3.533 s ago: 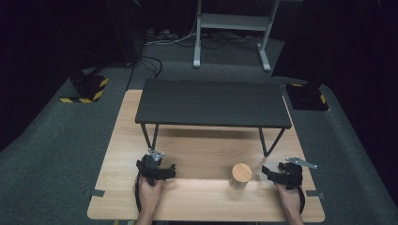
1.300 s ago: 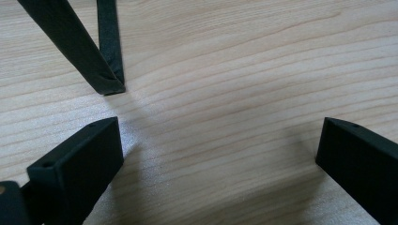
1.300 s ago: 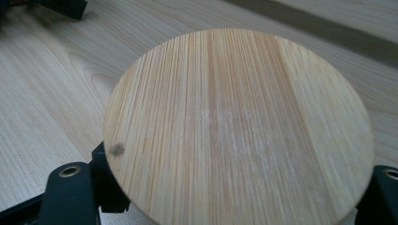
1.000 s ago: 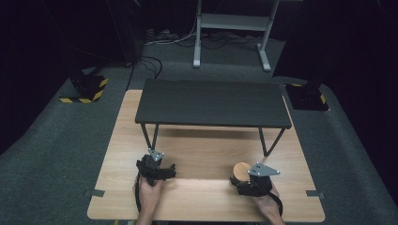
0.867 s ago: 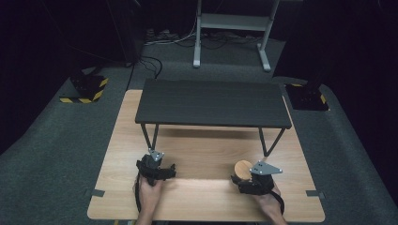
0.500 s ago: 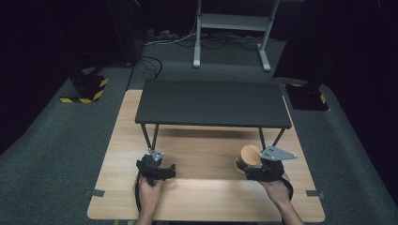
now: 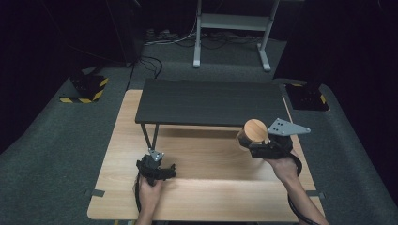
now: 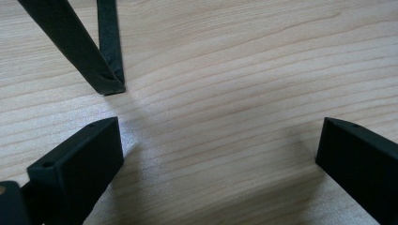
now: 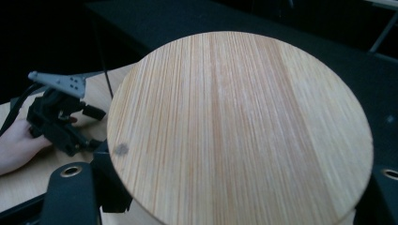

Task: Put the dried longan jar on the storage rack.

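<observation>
Aloft, right gripper fingers clamped round an upright wooden-lidded canister; left gripper fingers spread wide.

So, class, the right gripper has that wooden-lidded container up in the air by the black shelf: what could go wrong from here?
1. The container hangs in the right gripper above the table; only its sides appear to be pinched, so it could slip and fall.
2. It sits close to the front edge of the black shelf, so moving forward could knock that edge.
3. The left gripper rests open by the shelf leg and could bump it.
</observation>
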A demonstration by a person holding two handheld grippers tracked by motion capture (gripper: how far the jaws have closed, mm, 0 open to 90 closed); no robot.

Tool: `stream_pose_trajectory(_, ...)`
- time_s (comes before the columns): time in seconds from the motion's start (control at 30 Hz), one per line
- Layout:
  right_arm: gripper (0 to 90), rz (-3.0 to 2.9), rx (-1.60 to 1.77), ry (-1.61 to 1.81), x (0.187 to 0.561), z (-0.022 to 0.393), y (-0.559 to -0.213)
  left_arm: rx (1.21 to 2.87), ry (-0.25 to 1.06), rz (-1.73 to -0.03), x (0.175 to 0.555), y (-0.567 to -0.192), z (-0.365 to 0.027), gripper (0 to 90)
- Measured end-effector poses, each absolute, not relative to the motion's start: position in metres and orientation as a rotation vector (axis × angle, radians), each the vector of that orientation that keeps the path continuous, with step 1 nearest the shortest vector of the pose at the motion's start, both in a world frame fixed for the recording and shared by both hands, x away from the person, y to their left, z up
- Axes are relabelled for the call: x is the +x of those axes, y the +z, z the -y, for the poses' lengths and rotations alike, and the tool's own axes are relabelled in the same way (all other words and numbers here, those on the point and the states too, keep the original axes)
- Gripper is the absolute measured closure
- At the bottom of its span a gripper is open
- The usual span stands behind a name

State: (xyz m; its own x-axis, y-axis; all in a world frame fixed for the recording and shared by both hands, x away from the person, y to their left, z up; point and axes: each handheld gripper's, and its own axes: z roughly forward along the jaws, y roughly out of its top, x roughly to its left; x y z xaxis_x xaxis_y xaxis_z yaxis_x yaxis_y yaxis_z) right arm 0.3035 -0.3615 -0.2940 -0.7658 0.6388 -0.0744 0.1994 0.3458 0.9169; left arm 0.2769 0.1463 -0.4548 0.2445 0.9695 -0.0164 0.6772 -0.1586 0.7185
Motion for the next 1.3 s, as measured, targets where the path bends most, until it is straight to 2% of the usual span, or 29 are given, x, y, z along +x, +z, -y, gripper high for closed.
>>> stream_pose_trajectory(0.47, 24.7, -2.133, 0.855, 1.372, 0.348, 0.350, -0.261, 1.913, 0.616, -1.500, 0.277, -0.454, -0.146, 1.2)
stream_pose_trajectory(1.3, 24.7, -2.165, 0.945, 1.247, 0.386, 0.319, -0.250, 1.909, 0.615, -1.500, 0.277, -0.455, -0.147, 1.3)
